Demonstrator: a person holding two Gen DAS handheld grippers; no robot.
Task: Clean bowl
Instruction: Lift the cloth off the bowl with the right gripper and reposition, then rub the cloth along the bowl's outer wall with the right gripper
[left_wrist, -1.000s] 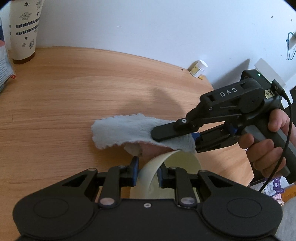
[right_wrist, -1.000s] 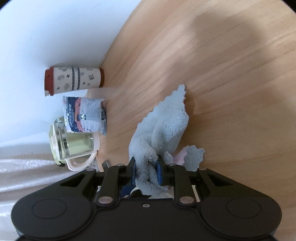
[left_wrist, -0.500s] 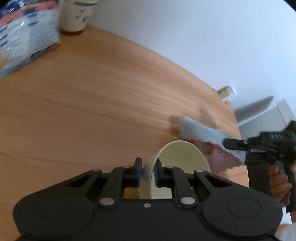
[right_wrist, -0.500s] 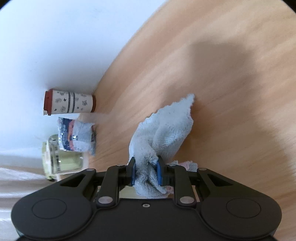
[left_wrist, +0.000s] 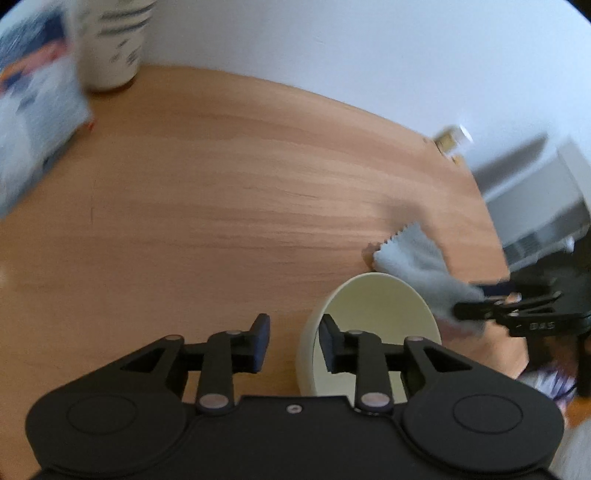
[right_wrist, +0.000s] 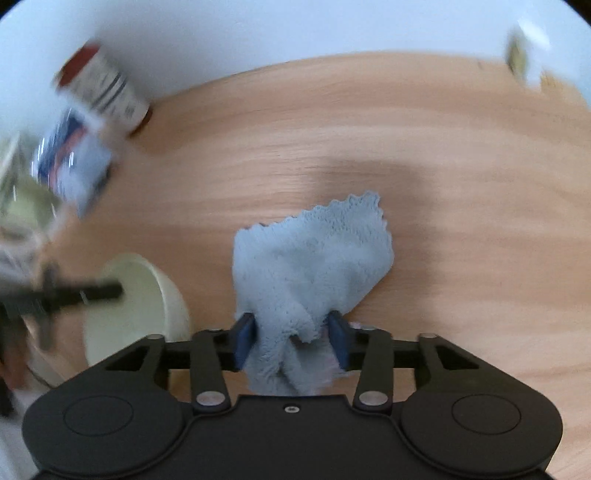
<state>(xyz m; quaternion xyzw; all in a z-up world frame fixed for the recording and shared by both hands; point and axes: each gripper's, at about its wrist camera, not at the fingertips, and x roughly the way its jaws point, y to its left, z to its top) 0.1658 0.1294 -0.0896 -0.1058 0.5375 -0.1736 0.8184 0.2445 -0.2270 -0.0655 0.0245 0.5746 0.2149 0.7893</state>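
Even daylight on my feeds, soft shadows on the counter (right_wrist: 443, 147). Heavy motion blur on the left-edge cup (left_wrist: 110, 40) and packet (right_wrist: 74, 162); fisheye bends the edges.

The counter (left_wrist: 229, 206) looks like pale wood with a fine straight grain and a smooth, low-sheen finish. The bowl (left_wrist: 373, 314), at about four o'clock in the left wrist view, has a smooth, matt cream surface; whether plastic or ceramic cannot be told. The cloth (right_wrist: 314, 266) is fluffy light-blue microfibre with a scalloped edge, its pile rough and matt. Both the left gripper (left_wrist: 293, 343) and the right gripper (right_wrist: 291, 334) look like matt black plastic, with small shiny metal pivot pins. At ten o'clock, a blurred packet (left_wrist: 33, 122) looks glossy, and the patterned cup (left_wrist: 110, 40) looks like paper.
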